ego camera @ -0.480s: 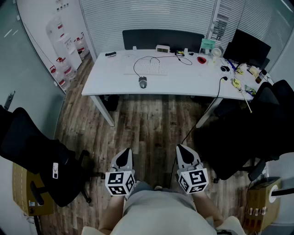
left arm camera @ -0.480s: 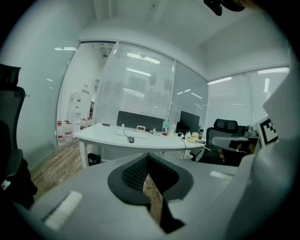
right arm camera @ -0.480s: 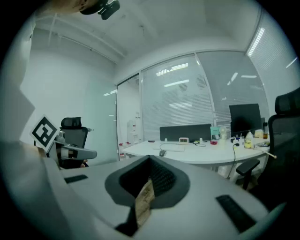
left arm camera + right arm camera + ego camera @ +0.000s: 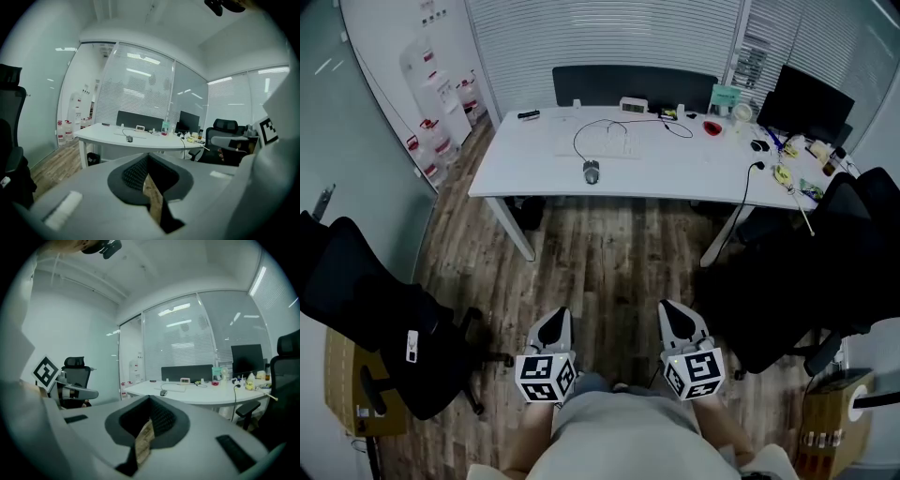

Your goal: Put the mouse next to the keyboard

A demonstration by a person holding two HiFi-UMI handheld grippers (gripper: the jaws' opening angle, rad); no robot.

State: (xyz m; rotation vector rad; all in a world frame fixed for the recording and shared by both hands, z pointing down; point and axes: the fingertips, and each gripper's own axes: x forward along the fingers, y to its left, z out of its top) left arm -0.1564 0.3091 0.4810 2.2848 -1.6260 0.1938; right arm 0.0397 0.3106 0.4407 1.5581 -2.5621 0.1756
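**Inspector:** How are the tools standing?

**Assistant:** Both are sitting closed and holding nothing. The left tool (image 4: 551,328) and the right tool (image 4: 677,321) are hanging side by side over the wooden floor. They are well apart from the keyboard (image 4: 614,143), on its near side.

**Inspector:** And the mouse?

**Assistant:** The mouse (image 4: 592,171) is lying on the white surface (image 4: 675,176), just in front of the keyboard and toward its left end. Its cable (image 4: 576,141) appears to be looping past the keyboard's left end and running on behind it.

**Inspector:** What are you flagging?

**Assistant:** Three items, all judgement.
- **Closed jaws:** The jaws are pressing together, so a tool arriving like that is risking a knock to the mouse rather than a grip.
- **Slack cable:** The cable is lying loose around the keyboard, so carrying the mouse is risking a tug that shifts the keyboard or checks the mouse short.
- **Rounded shell:** The mouse's shell is offering little purchase, so a shallow pinch is risking a slip.

**Inspector:** Anything on the approach?

**Assistant:** A black office chair (image 4: 366,300) is standing well to the near left of the keyboard. I am judging it clear of a straight walk in.
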